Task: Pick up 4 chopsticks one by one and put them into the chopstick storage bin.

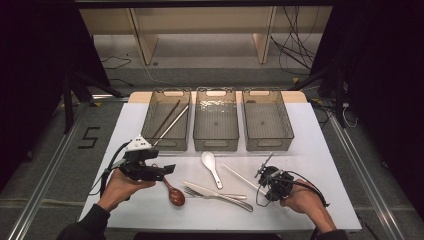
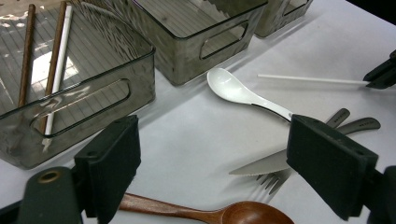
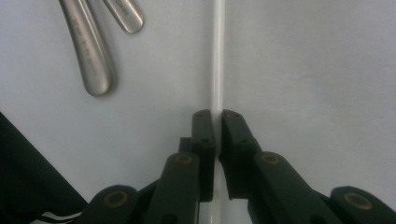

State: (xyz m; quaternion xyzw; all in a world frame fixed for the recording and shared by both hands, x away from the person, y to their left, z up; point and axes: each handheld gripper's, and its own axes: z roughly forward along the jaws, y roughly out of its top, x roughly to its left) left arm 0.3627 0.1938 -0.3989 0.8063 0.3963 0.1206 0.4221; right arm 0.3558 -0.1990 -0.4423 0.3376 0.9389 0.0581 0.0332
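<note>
High view: 3 bins (image 1: 216, 145) (2 spoons (image 1: 211, 167))

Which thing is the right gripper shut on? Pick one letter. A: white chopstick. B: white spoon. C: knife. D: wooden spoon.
A: in the right gripper view the right gripper has its jaws closed on the thin white chopstick, with two metal handles lying apart to one side.

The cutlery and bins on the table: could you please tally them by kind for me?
Chopsticks: 4, three in the left bin, one white chopstick clamped in the right gripper
Spoons: 2, white spoon and wooden spoon
Knife: 1
Fork: 1
Bins: 3
Total: 11
</note>
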